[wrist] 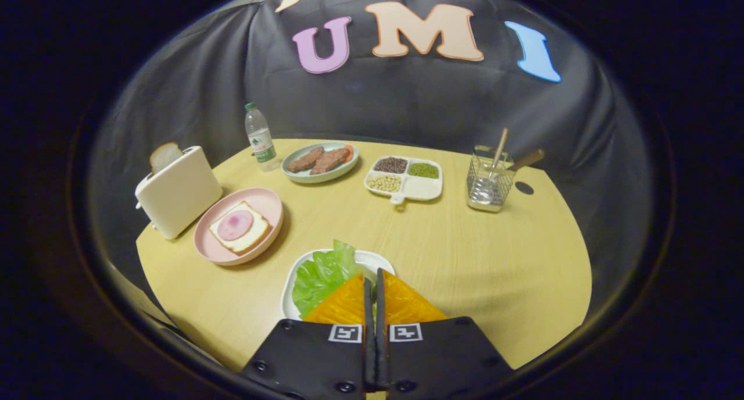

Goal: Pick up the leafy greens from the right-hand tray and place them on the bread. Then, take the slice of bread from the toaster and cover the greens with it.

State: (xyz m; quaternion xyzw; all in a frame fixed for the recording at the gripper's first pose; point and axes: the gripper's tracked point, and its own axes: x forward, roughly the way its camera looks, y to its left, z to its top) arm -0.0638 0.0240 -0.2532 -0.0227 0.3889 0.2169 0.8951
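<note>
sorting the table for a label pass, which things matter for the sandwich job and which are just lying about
Job: greens by the nearly closed gripper, bread on pink plate, toaster with slice.
Lying about: bottle, meat plate, bean tray, utensil basket.

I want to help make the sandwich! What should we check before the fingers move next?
1. Fingers close together over the leafy greens: ok.
2. Greens really pinched between the fingers: cannot tell.
3. Greens out of their white tray: not ok, they lie in it.
4. Bread on the pink plate with its top free: ok.
5. Second slice standing in the toaster: ok.
</note>
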